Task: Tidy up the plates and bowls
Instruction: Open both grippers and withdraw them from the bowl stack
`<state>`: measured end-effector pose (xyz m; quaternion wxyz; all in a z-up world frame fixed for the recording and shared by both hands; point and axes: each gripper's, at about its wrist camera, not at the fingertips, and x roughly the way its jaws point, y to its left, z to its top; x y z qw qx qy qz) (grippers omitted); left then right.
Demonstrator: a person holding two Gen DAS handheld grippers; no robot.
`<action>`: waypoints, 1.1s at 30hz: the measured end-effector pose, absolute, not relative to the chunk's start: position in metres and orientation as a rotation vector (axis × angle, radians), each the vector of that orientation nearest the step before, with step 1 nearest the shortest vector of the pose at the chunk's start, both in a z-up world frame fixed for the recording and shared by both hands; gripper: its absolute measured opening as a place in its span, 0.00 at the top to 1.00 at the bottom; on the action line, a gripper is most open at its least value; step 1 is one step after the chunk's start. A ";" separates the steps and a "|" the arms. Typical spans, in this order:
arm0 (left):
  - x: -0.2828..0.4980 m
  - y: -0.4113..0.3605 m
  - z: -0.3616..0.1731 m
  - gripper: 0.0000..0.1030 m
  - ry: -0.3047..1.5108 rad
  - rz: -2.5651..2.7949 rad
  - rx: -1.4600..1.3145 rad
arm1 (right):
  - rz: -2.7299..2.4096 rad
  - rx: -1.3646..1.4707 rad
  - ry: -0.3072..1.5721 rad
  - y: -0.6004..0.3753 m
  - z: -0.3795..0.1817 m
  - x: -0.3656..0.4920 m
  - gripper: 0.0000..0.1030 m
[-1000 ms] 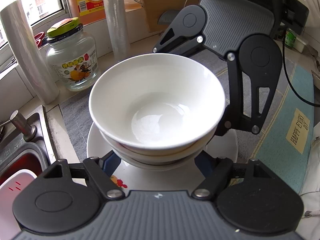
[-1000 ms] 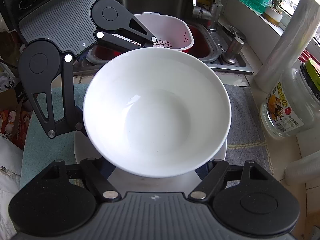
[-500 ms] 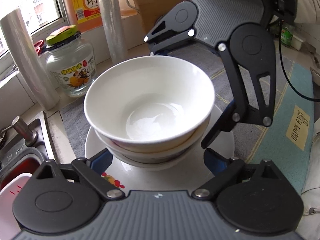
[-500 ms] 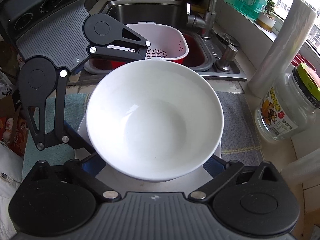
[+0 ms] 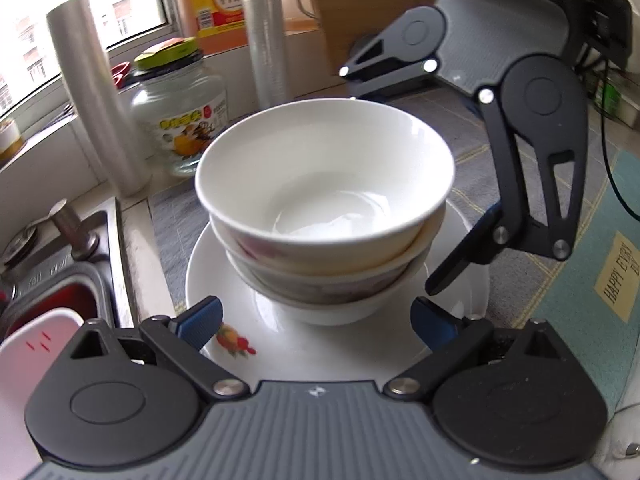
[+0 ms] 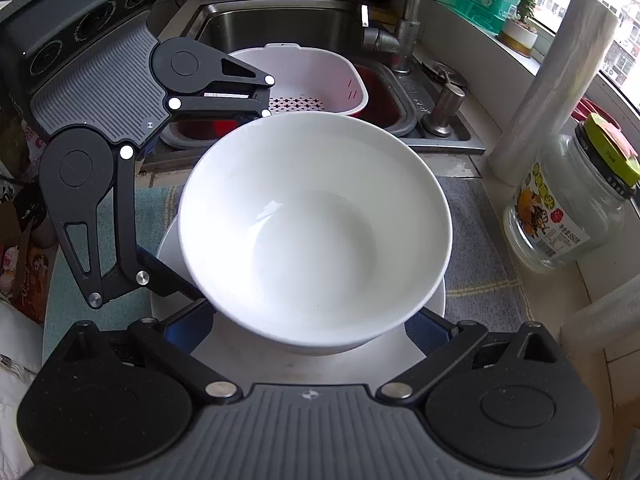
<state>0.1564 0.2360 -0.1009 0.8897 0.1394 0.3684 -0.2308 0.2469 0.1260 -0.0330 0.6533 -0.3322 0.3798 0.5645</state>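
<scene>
A stack of three bowls, with a plain white bowl (image 5: 324,176) on top, stands on a white plate (image 5: 280,344) with a fruit print. The stack (image 6: 316,216) and the plate (image 6: 304,364) also show in the right wrist view. My left gripper (image 5: 316,320) is open, its blue fingertips (image 5: 200,316) apart on either side of the plate's near edge, touching nothing. My right gripper (image 6: 308,332) is open on the opposite side of the stack, fingertips low beside the plate. Each gripper shows in the other's view.
A glass jar (image 5: 180,108) with a green lid, two rolls of plastic wrap (image 5: 96,96) and an orange bottle (image 5: 220,0) stand by the window. The sink (image 6: 280,28) holds a white colander (image 6: 312,76). A grey and teal mat (image 5: 592,280) covers the counter.
Both grippers have drawn back and risen from the bowl stack, so their fingertips now show clear of it. The bowls and plate stay in place.
</scene>
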 end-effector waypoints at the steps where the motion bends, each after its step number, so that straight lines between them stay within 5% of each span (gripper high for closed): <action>1: 0.155 0.237 -0.101 0.03 0.765 -0.480 0.272 | 1.271 -0.755 0.859 0.125 -0.033 0.246 0.00; 17: 0.114 0.232 -0.087 0.01 0.630 -0.170 0.079 | 0.934 -0.571 0.956 0.095 -0.026 0.242 0.00; 33: 0.053 0.175 -0.045 0.01 0.686 0.254 -0.159 | 0.634 -0.321 1.032 0.033 -0.009 0.180 0.00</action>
